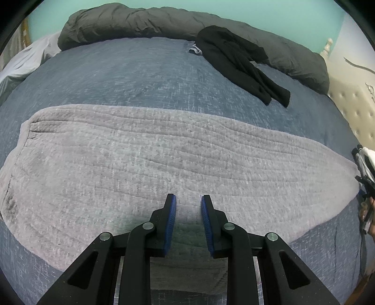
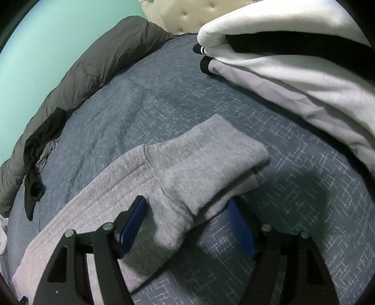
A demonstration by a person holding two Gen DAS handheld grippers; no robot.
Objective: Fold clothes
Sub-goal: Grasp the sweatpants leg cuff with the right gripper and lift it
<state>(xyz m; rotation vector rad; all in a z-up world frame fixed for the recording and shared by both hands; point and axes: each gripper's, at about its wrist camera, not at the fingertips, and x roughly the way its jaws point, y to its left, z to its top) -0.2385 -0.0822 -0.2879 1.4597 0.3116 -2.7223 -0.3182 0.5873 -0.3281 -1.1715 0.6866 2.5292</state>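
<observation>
place: home bedroom | evidence: bed with blue bedspread (image 1: 131, 77), dark duvet (image 1: 121, 21) along far edge, tufted headboard (image 1: 356, 110), mint wall (image 1: 281, 14)

My left camera looks forward along my left gripper (image 1: 188, 199), low and near over the grey garment (image 1: 164, 159), facing the teal wall (image 1: 281, 21). My right camera looks along my right gripper (image 2: 187, 206), very near the same garment's end. Both views share the blue bedcover (image 1: 131, 70) and the dark duvet (image 1: 140, 21).
</observation>
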